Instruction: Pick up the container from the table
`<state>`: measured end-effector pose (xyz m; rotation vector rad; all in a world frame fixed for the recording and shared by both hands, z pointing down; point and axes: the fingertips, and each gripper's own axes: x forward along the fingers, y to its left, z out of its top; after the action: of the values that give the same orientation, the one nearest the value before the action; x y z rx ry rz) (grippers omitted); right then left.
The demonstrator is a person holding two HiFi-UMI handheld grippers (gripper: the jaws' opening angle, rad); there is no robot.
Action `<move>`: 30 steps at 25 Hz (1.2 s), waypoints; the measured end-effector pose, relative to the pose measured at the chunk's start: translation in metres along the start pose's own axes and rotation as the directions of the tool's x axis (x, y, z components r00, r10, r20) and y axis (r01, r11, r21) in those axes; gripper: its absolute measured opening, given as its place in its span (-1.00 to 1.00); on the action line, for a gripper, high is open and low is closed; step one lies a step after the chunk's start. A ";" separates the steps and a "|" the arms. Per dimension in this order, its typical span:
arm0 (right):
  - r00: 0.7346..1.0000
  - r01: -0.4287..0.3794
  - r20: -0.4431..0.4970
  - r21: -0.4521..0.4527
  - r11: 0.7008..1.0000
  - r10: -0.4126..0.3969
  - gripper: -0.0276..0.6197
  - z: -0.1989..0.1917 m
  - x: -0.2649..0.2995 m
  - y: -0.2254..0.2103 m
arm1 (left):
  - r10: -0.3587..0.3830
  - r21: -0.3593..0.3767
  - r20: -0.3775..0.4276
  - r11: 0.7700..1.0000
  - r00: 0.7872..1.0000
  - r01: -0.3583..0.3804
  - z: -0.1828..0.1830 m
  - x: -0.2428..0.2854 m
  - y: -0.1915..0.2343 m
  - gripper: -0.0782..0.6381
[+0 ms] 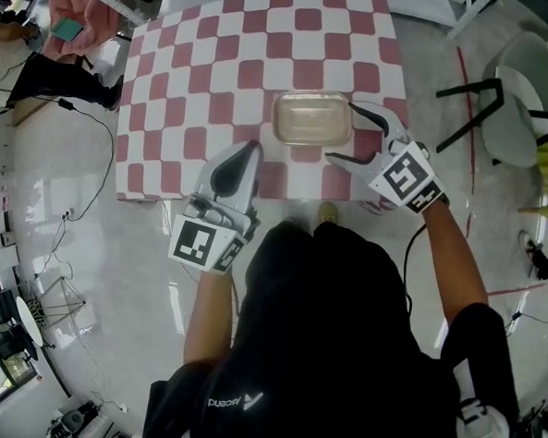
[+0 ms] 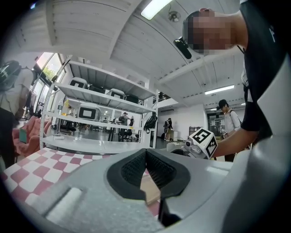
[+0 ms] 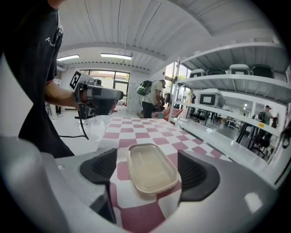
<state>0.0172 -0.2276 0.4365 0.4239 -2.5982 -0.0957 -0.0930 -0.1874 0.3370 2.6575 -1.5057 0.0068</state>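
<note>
The fingers (image 3: 101, 167) of the right gripper (image 3: 146, 172) are standing wide apart with nothing pressing on the pads, and they are framing the near end of the container (image 1: 312, 119) without touching it. The container, a shallow, pale, translucent tray that looks empty, is lying flat near the person's edge of the checked table (image 1: 199, 79), with its long side running away from that gripper. To my eye the step in hand is the approach. It is going to go best if the gripper is eased forward and down until the 2 pads are sitting level with the side walls, centred across the narrow width. The squeeze is wanting to be gentle, since thin plastic like that is likely to buckle or skid on the cloth. The left gripper (image 1: 251, 149) is hovering over the table edge just beside it, its fingers closed together on nothing. Beyond the table, white shelving (image 2: 104, 91) is lining the room.
</note>
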 end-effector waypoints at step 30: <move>0.790 -0.362 -0.534 -0.011 0.932 0.301 0.92 -0.089 0.090 -0.019 | -0.034 -0.037 -0.036 0.999 0.999 0.033 -0.014 0.036 0.069 -0.76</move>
<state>-0.0081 -0.2727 0.5535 -0.0603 -2.0660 -0.0009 -0.1328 -0.2523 0.3576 2.6389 -1.4361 0.0257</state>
